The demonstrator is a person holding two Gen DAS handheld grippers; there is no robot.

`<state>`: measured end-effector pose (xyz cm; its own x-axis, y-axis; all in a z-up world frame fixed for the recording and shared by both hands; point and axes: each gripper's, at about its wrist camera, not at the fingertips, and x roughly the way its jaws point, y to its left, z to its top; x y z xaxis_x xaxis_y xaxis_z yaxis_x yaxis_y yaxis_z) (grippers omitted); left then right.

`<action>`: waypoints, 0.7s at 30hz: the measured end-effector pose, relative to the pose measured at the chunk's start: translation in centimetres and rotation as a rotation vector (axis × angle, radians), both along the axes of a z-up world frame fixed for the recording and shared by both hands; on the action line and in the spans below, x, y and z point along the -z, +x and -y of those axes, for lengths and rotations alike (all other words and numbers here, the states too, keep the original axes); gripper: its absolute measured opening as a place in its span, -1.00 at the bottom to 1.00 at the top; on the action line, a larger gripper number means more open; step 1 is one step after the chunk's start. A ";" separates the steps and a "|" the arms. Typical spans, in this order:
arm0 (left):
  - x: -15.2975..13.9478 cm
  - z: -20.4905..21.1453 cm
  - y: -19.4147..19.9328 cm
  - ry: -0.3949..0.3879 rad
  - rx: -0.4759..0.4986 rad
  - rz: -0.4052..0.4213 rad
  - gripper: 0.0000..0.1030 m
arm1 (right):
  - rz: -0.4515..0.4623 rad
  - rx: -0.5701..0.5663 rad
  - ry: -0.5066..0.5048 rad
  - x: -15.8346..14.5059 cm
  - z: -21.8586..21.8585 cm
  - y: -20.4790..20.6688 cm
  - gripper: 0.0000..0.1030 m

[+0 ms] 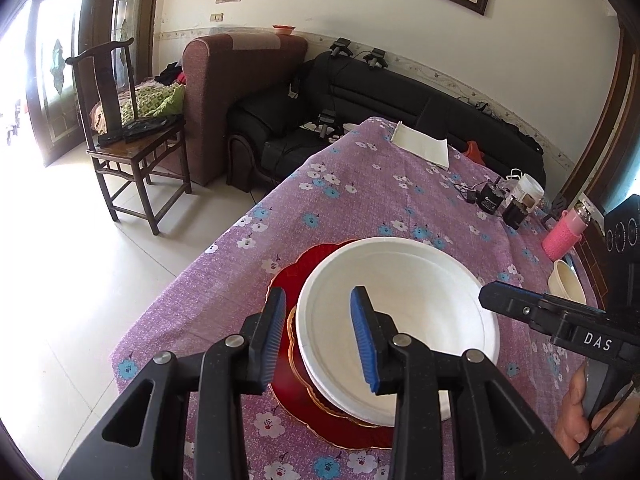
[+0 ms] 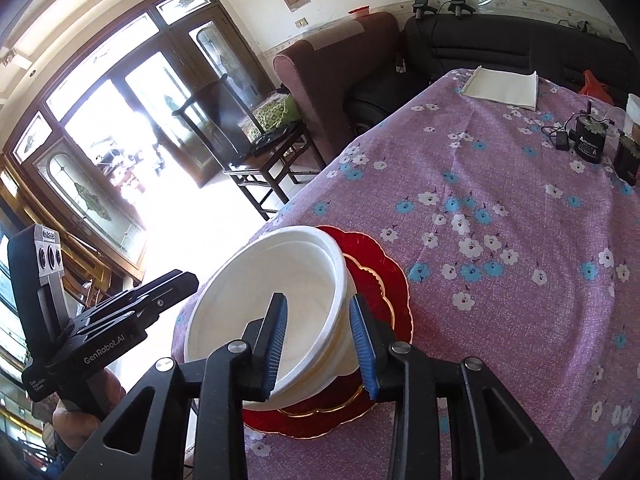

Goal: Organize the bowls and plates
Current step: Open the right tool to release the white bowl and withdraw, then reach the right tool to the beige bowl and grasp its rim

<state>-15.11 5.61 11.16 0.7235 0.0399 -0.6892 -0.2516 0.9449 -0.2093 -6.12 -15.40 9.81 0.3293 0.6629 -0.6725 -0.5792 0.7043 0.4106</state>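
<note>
White bowl [image 1: 400, 304] rim sits between both part-open grippers, left [image 1: 324, 340] and right [image 2: 320, 344], unclamped.

"DAS" marks the right hand-held gripper [image 1: 496, 300]; "GenRobot.AI" marks the left hand-held gripper [image 2: 176, 284].

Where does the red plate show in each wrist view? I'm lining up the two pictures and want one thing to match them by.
Left wrist view: the red plate sits low and centre, under the white bowls, showing mostly at their left.
Right wrist view: it sits low and centre, showing mostly at the bowls' right.
Shared landmark: the folded white cloth at the table's far end.
</note>
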 end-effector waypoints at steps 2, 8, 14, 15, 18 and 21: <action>-0.3 0.2 -0.2 0.008 0.003 0.007 -0.28 | -0.003 0.004 0.005 -0.1 0.1 0.1 -0.30; -0.7 1.1 -0.7 0.023 0.015 0.018 -0.12 | 0.007 0.006 0.007 -0.3 0.2 0.1 -0.31; -1.6 2.2 -0.9 0.044 0.033 0.031 0.02 | 0.017 0.018 0.025 -1.1 0.9 0.0 -0.30; -1.9 2.6 -1.0 0.051 0.038 0.036 0.08 | 0.024 0.020 0.026 -1.4 1.1 -0.1 -0.29; -2.7 4.2 -0.9 0.071 0.071 0.055 0.13 | 0.047 0.042 0.039 -2.3 2.5 -0.3 -0.20; -3.3 6.9 -0.7 0.077 0.132 0.074 0.17 | 0.068 0.084 0.026 -2.7 4.8 -0.3 -0.14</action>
<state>-15.86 -1.30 14.49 0.7747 -0.0081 -0.6323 -0.1105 0.9828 -0.1479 -6.43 -20.18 12.55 0.4283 0.6483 -0.6295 -0.5457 0.7408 0.3916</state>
